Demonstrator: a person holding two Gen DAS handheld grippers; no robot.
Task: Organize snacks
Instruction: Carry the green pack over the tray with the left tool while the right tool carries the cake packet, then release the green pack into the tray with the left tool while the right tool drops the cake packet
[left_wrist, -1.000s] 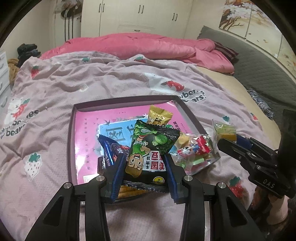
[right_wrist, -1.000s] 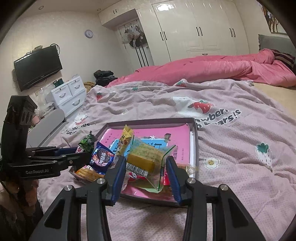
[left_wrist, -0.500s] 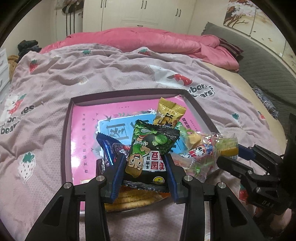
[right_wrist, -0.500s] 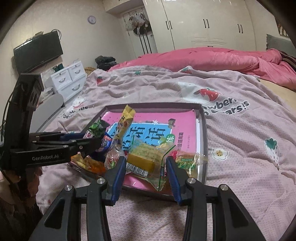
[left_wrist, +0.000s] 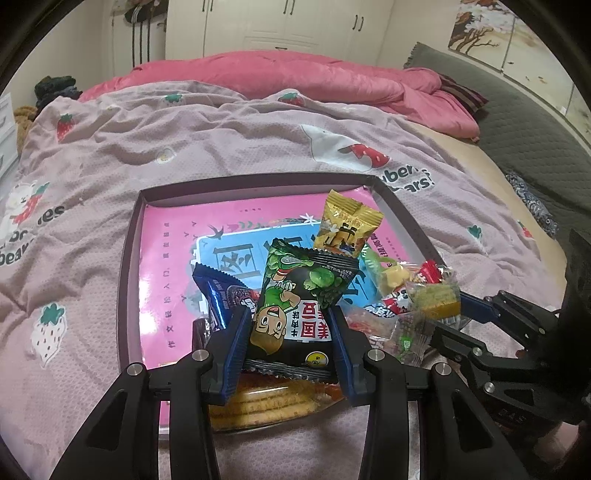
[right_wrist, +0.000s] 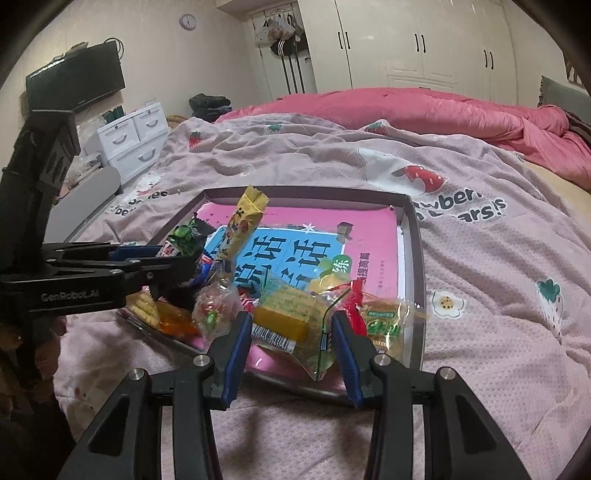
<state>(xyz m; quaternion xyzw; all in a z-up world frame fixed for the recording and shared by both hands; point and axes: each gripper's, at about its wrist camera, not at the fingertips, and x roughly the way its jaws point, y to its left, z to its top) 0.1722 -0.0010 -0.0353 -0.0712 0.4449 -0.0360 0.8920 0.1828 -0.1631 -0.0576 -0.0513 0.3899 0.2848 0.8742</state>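
Note:
A dark-rimmed tray (left_wrist: 129, 254) with a pink liner lies on the bed; it also shows in the right wrist view (right_wrist: 413, 258). My left gripper (left_wrist: 290, 332) is shut on a black-and-green pea snack pack (left_wrist: 299, 306) above the tray's near edge. My right gripper (right_wrist: 291, 332) is shut on a clear pack with a yellow cake (right_wrist: 291, 317), held over the tray's near right part. A yellow pack (left_wrist: 345, 229), a blue pack (left_wrist: 219, 295), a biscuit pack (left_wrist: 266, 406) and small candies (right_wrist: 210, 310) lie in the tray.
The tray sits on a pinkish strawberry-print blanket (left_wrist: 92, 155). A pink duvet (left_wrist: 295, 81) lies behind it. White drawers (right_wrist: 129, 136) and a wall TV (right_wrist: 77, 81) stand to the left, wardrobes at the back.
Both grippers have moved forward over the tray with their packs still held. The right gripper's cake pack now hangs above the candies in the tray.

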